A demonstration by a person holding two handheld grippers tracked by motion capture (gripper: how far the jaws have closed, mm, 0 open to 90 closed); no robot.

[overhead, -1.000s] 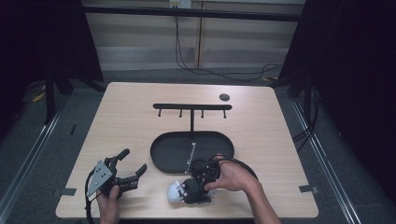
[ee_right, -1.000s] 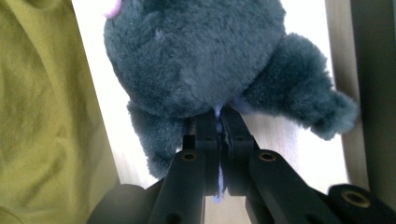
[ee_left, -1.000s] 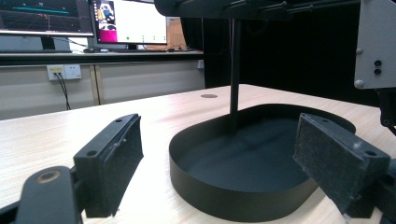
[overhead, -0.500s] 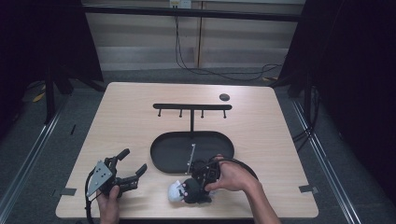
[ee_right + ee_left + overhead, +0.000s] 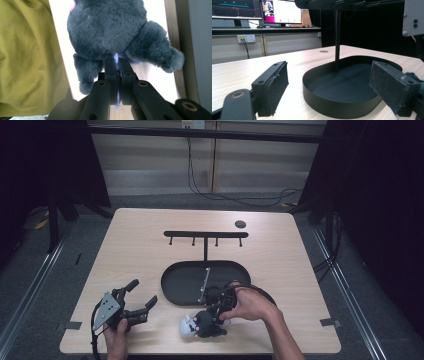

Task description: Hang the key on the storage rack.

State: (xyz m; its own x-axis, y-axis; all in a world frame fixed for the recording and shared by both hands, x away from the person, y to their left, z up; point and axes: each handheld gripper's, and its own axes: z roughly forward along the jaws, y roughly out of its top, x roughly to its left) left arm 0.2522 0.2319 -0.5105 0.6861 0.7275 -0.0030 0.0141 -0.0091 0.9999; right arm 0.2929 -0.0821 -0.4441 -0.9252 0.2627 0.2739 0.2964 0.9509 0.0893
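Loads of bare table [image 5: 135, 245] on the left and far-left, easy to pass through. The black oval tray [image 5: 175, 287] sits mid-table with a post rising to a hook bar [image 5: 206, 234] carrying 4 pegs, blocking the middle. Right side's open too, just 1 small dark disc [image 5: 240, 224] at the far edge.

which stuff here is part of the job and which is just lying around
In the job:
- plush toy, its pale loop pinched in the right gripper
- hook rack with its black tray

Lying about:
- small dark disc
- left gripper, open and idle
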